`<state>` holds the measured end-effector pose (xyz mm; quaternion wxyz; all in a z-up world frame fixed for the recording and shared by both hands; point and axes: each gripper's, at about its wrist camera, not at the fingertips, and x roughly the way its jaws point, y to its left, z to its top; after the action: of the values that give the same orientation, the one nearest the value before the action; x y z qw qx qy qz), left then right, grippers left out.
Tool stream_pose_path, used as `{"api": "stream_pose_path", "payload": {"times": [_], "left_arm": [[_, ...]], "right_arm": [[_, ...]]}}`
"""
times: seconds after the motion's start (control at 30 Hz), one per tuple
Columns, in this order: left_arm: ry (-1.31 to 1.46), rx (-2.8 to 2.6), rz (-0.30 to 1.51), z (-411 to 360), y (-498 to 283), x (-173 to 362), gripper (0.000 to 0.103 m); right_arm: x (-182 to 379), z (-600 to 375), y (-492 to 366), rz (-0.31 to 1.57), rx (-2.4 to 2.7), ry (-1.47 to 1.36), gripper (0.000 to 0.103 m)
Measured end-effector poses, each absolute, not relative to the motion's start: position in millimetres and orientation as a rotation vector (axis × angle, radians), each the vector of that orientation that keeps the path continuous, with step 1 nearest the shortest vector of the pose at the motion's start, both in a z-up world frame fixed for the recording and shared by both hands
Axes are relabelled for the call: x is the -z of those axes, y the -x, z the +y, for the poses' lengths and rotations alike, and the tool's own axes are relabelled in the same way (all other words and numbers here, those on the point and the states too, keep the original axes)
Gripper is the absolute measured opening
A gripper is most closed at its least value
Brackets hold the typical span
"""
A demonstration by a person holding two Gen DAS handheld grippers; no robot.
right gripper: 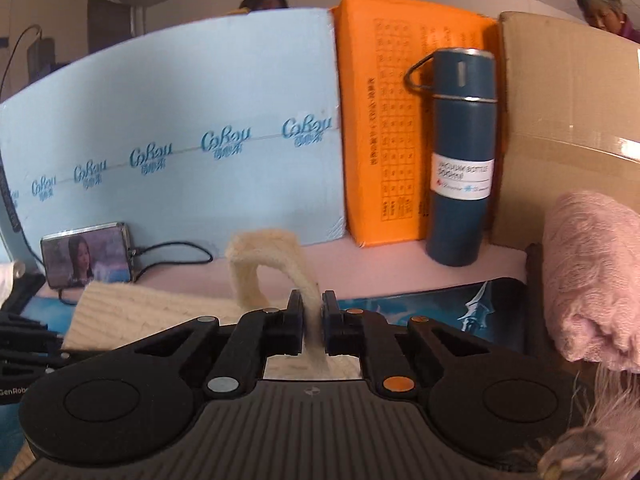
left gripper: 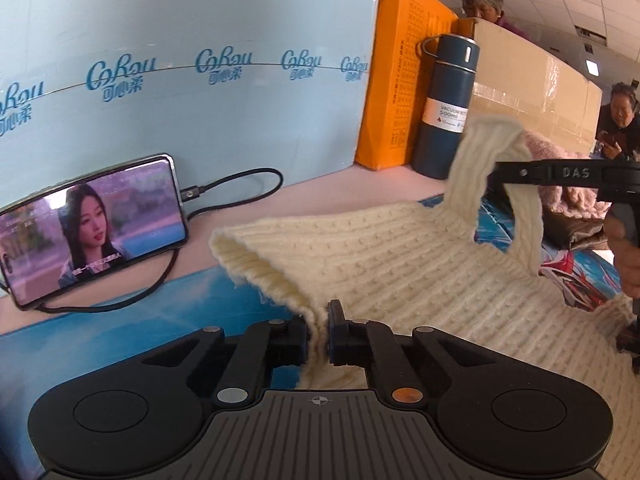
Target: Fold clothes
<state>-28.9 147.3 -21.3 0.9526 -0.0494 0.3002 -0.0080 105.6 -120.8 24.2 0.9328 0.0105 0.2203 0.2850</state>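
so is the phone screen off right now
No, the phone lies on its side by the blue board with a video playing on its lit screen and a cable plugged in.

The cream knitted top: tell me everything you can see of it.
The cream knitted top is a chunky ribbed knit, sleeveless with looped shoulder straps. It lies partly spread on a blue printed mat. The left hand-held gripper is shut on a ribbed edge near one opening; the right hand-held gripper pinches a shoulder strap and holds it lifted in an arch above the rest.
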Motion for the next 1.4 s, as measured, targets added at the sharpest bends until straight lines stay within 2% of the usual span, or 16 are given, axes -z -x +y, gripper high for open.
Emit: {"api": "stream_pose_path", "payload": {"times": [0.1, 0.2, 0.27, 0.3, 0.33, 0.37, 0.4, 0.43, 0.7, 0.8, 0.97, 1.2, 1.4], "left_arm": [[0.098, -0.018, 0.616, 163.4, 39.2, 20.5, 0.008], [0.095, -0.046, 0.613, 169.7, 46.0, 21.8, 0.017], [0.048, -0.098, 0.617, 165.9, 49.5, 20.7, 0.032], [0.013, -0.134, 0.619, 162.6, 51.8, 19.4, 0.055], [-0.027, -0.159, 0.613, 158.0, 56.2, 17.1, 0.079], [-0.058, -0.150, 0.597, 152.4, 63.4, 13.7, 0.084], [-0.089, -0.141, 0.582, 146.7, 70.6, 10.2, 0.086], [-0.120, -0.132, 0.566, 141.0, 77.8, 6.8, 0.086], [-0.317, 0.138, 0.443, 84.4, 152.9, -4.0, 0.093], [-0.397, 0.198, 0.431, 66.0, 178.9, -1.6, 0.099], [-0.528, 0.292, 0.413, 36.0, 221.0, 2.7, 0.102], [-0.660, 0.281, 0.463, 11.1, 236.4, 21.3, 0.102], [-0.567, 0.257, 0.457, 15.0, 223.7, 24.5, 0.103]], "right_arm": [[-21.5, -151.0, -128.3, 0.533, -0.536, -0.137, 0.008], [-1.7, -168.6, -148.0, 0.644, -0.488, -0.185, 0.008], [9.3, -174.6, -152.6, 0.685, -0.464, -0.175, 0.012], [12.9, -177.3, -152.8, 0.697, -0.449, -0.167, 0.016], [13.4, -181.9, -149.5, 0.692, -0.449, -0.167, 0.029], [13.2, -186.7, -145.6, 0.683, -0.453, -0.169, 0.039], [10.5, -191.5, -139.5, 0.668, -0.448, -0.170, 0.048], [7.3, -196.3, -133.0, 0.652, -0.443, -0.170, 0.064], [-13.4, -211.4, -38.8, 0.413, -0.640, -0.038, 0.089], [-11.9, -216.5, -7.4, 0.360, -0.783, 0.006, 0.103], [-6.3, -210.7, 46.9, 0.346, -1.039, 0.130, 0.103], [6.3, -203.1, 100.9, 0.372, -1.241, 0.366, 0.103], [21.8, -184.5, 105.4, 0.399, -1.173, 0.571, 0.103]]}}
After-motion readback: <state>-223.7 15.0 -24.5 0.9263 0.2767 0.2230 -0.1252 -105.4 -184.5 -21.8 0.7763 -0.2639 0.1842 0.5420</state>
